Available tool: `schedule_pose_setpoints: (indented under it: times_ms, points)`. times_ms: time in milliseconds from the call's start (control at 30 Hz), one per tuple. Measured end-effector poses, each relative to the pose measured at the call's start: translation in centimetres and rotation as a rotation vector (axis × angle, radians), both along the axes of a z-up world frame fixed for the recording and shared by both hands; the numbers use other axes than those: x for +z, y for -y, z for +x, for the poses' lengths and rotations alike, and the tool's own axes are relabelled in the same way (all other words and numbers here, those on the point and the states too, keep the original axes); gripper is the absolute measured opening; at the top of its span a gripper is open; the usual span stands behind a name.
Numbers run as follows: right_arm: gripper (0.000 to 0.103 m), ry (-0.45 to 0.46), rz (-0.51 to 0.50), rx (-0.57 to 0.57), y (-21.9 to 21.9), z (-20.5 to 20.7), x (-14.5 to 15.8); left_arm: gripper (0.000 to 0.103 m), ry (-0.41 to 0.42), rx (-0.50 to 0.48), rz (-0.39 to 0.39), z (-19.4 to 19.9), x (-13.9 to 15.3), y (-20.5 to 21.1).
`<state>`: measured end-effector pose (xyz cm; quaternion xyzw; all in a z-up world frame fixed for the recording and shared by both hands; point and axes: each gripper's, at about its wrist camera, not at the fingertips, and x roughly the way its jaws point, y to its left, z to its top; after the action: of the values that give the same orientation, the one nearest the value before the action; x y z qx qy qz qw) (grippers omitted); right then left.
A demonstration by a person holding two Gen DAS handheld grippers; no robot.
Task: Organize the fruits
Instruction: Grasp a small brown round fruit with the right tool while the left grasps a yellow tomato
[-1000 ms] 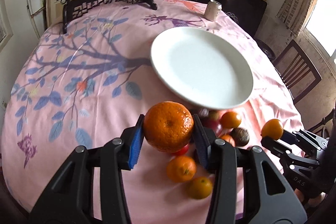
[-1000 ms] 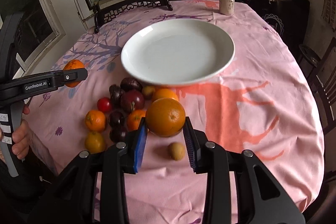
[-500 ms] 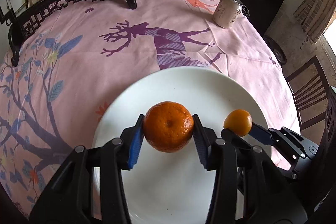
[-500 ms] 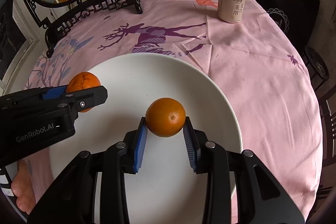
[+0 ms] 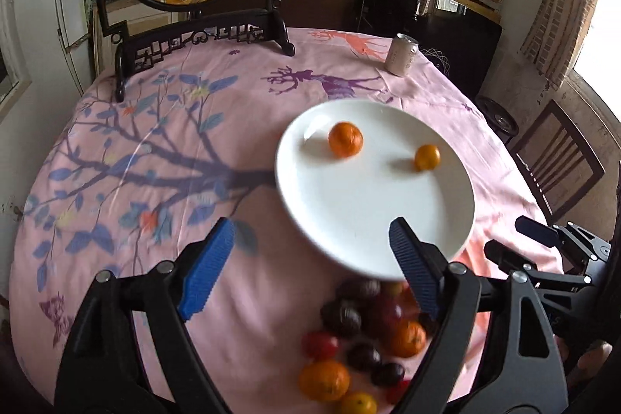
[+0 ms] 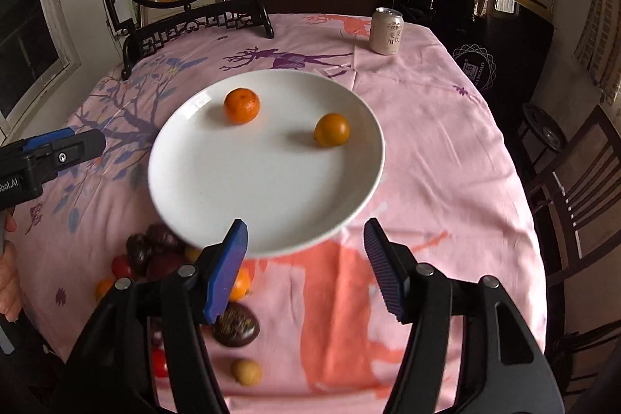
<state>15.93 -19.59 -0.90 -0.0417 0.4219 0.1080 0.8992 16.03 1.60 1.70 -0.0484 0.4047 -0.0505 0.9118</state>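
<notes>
left gripper (image 5: 310, 270) jaws spread wide; right gripper (image 6: 306, 268) likewise, empty

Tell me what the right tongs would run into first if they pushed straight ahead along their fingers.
Probably the near rim of the white plate. The right tongs stand open and empty, aimed at that edge. Past it lies bare plate; both oranges sit toward the far side. Height above the plate is unclear.

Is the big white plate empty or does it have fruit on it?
Not empty. The white plate holds two oranges, sitting apart.
</notes>
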Motion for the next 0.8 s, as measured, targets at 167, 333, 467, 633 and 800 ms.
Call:
schedule_pose_setpoints:
  times_ms: [167, 333, 467, 633, 800]
  points:
    - [0.063, -0.014, 0.016, -0.025, 0.0, -5.5, -1.8, 0.084, -0.023, 0.007, -0.011, -6.1, -2.5, -0.9]
    - [0.063, -0.015, -0.006, -0.022, -0.6, -8.0, -2.0, 0.084, -0.006, 0.012, 0.017, -10.3, -3.2, -1.2]
    - [0.063, -0.068, -0.022, 0.001, -1.7, -8.2, -4.1, 0.084, -0.032, -0.012, 0.030, -12.1, -4.2, -0.9]
    - [0.063, -0.105, -0.032, 0.012, -2.6, -7.6, -6.3, 0.084, -0.071, -0.036, 0.038, -13.0, -5.5, -0.5]
    - [0.055, -0.106, -0.021, -0.016, -2.2, -7.0, -7.1, 0.084, -0.111, -0.038, 0.017, -12.7, -6.7, -0.6]
